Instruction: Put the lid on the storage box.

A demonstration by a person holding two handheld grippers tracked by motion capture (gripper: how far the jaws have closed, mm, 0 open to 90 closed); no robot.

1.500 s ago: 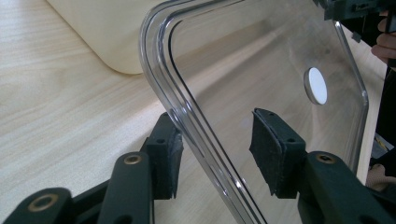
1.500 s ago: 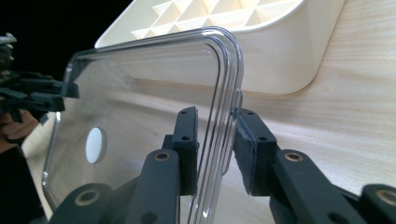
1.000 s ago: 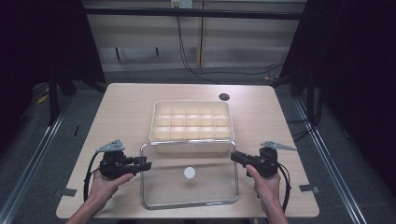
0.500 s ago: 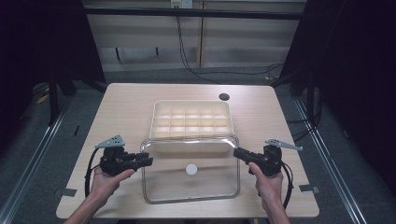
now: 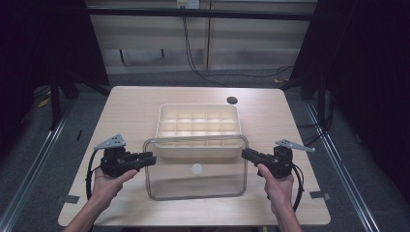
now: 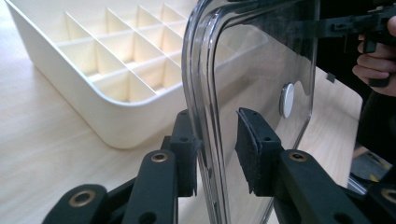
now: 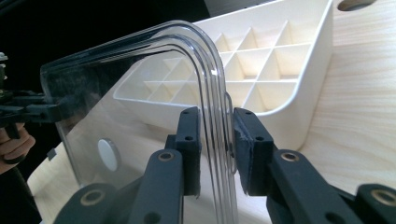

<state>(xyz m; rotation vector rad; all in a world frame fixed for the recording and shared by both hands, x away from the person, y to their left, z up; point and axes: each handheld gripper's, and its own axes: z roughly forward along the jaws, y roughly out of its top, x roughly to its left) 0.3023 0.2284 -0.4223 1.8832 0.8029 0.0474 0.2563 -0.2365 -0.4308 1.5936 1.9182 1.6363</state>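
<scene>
The clear plastic lid [image 5: 196, 169] is a rounded-corner rectangle with a raised double rim and a small white round disc [image 5: 197, 168] at its middle; it sits in the lower middle of the high view, held above the pale wooden table [image 5: 135, 106], its far edge overlapping the near wall of the cream compartment tray [image 5: 198, 126]. Compared with a second ago, the lid has come up and forward: then it lay lower in the frame with its far edge just short of the tray, and now that edge reaches over the tray's front rim. The left gripper [image 5: 149, 158] has just been closing, with the lid's left rim between its jaws; in the left gripper view its pads [image 6: 186, 154] stand on either side of the rim, the left pad against it, and the jaws are clamped on the lid. The right gripper [image 5: 245, 154] grasps the opposite rim, its pads [image 7: 192, 140] pressed to both faces of the curved edge in the right gripper view. The lid thus spans between the two grippers, one at each short side. Farther up the table, a dark round hole [image 5: 232, 100] lies beyond the tray's right corner.
</scene>
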